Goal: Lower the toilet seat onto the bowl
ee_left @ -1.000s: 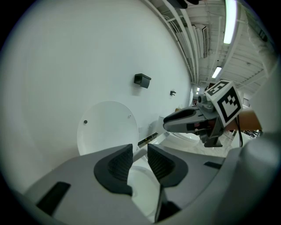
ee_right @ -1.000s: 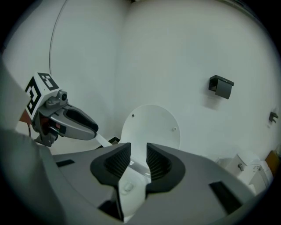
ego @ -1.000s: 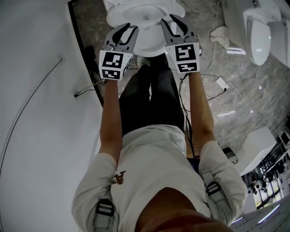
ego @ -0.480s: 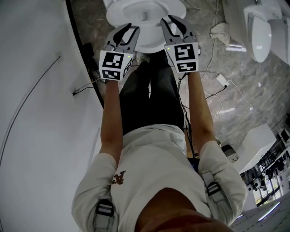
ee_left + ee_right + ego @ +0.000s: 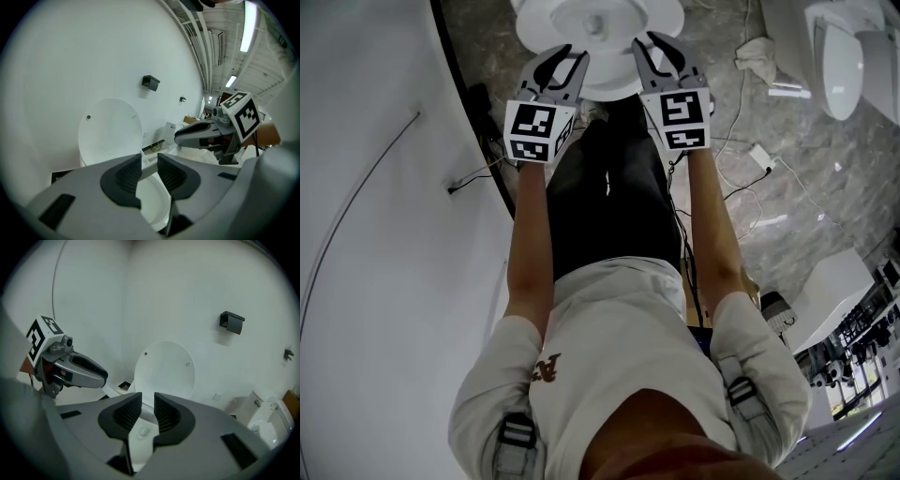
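Bowl point(image 5: 598, 21) at top of head view, L gripper point(image 5: 564, 58) & R gripper point(image 5: 659, 47) side by side near its front rim. L gripper view: seat point(image 5: 110, 131) upright against wall point(image 5: 93, 51), behind bowl; L jaws slightly apart, nothing gripped. R gripper view: R jaws closing, narrow gap, nothing clamped; seat upright beyond.

The toilet bowl point(image 5: 666, 17) lies just ahead of both tongs: left tongs point(image 5: 567, 58) by its left rim, right tongs point(image 5: 652, 42), jaws closing on nothing, by its right. Beyond it the seat point(image 5: 165, 369), perhaps with the lid, stands upright against the wall point(image 5: 187, 287). Right of the right tongs a cloth point(image 5: 757, 67) lies on the floor point(image 5: 787, 187), with a second toilet point(image 5: 839, 56) farther right.
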